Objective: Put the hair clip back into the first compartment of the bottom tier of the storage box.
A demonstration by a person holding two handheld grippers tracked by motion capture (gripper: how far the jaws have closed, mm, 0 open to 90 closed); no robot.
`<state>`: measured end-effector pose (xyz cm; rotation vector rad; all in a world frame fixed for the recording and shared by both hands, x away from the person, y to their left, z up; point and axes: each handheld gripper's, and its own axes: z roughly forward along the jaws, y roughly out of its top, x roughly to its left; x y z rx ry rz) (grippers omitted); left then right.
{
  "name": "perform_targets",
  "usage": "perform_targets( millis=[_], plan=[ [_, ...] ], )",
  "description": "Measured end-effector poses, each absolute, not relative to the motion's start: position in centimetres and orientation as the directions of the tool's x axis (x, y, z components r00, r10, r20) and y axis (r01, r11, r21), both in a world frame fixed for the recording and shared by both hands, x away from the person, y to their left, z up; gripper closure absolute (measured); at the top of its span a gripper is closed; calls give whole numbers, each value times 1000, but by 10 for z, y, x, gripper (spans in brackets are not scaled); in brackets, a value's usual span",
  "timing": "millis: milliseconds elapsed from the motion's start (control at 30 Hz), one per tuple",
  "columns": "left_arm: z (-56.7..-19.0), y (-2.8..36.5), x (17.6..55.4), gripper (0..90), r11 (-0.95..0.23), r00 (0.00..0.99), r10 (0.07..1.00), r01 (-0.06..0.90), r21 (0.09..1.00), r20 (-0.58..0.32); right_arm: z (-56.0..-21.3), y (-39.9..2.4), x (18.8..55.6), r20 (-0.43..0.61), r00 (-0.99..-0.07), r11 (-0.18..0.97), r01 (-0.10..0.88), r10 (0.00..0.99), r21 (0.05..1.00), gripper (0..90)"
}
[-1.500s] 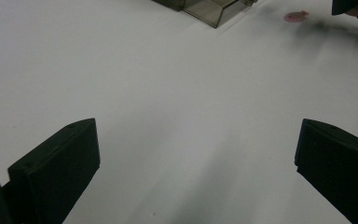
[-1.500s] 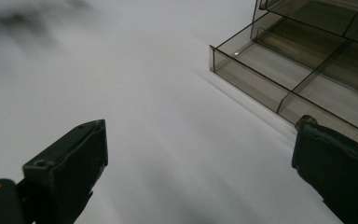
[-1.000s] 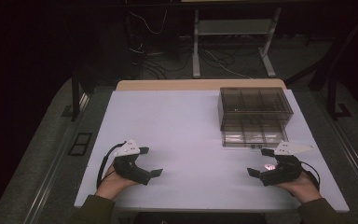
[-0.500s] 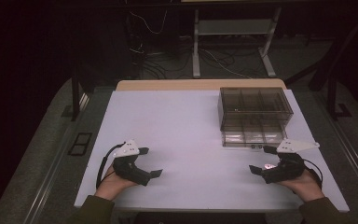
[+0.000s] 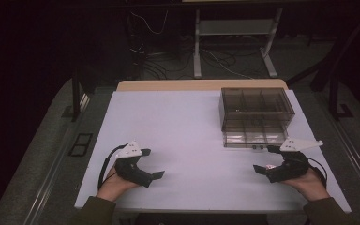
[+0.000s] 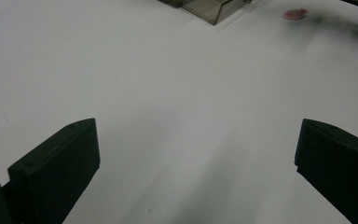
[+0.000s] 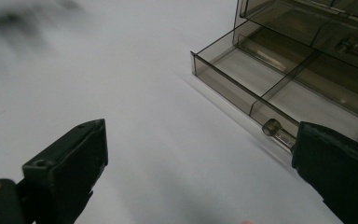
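A smoky clear drawer cabinet (image 5: pixel 255 110) stands at the table's right back. Its bottom drawer (image 5: pixel 248 139) is pulled out a little; in the right gripper view the drawer (image 7: pixel 279 88) has bare compartments and a round knob (image 7: pixel 272 127) on its front. My right gripper (image 5: pixel 264 159) rests just in front of the drawer, open (image 7: pixel 200 135), nothing between its jaws. A small pink thing (image 5: pixel 268 167) lies on the table by it, and lies far off in the left gripper view (image 6: pixel 294 14). My left gripper (image 5: pixel 153 163) rests at the front left, open (image 6: pixel 196 140) over bare table.
The white table top (image 5: pixel 183 126) has a wooden strip along its far edge. Beyond it are a dark floor, cables and a metal stand (image 5: pixel 234 42). Grey floor runs along both sides of the table.
The right gripper has shifted slightly to the right and away, towards the drawer. The left gripper has stayed still.
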<state>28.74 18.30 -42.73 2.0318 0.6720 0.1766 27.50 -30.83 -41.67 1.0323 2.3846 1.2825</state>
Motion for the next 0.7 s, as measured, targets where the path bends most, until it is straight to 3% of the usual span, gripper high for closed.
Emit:
perform_targets(
  millis=[700],
  plan=[
    [-427, 183, 288, 0, -397, 830, 538, 403, 825, -147, -416, -310, 283, 116, -724, 386, 488, 680, 783, 29]
  ],
)
